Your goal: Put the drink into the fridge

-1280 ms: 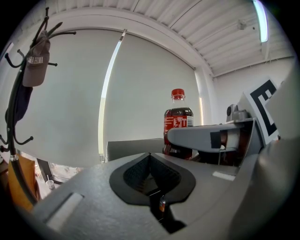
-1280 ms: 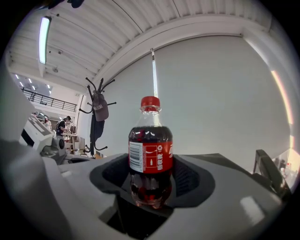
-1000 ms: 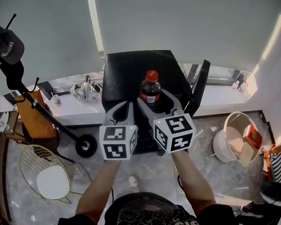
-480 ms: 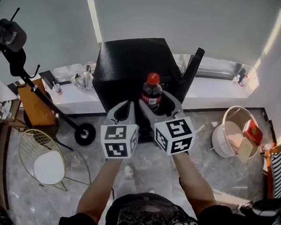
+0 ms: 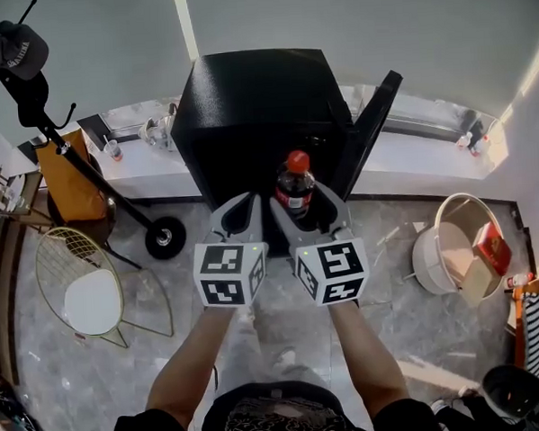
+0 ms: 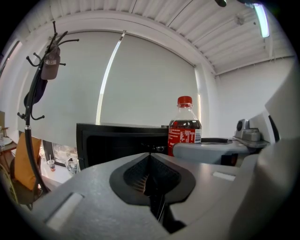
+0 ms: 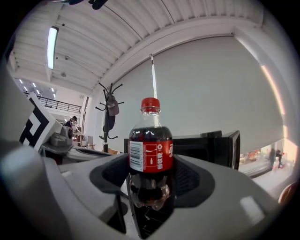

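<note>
A pale marbled floor runs up to a low window ledge under drawn white blinds. Against the ledge stands the black fridge, its door swung open to the right. Over the last second the fridge has slid up the head view and grown larger, so the person has closed in. The cola bottle now shows against the fridge's front rather than its top. The right gripper keeps its jaws clamped on the upright bottle's lower body. The left gripper rides alongside, jaws together and empty. The approach looks nearly done, with insertion still to come. The fridge's inside is hidden from above and only a dark opening in the left gripper view, so no shelves can be made out. The bottle's base is buried between the jaws.
</note>
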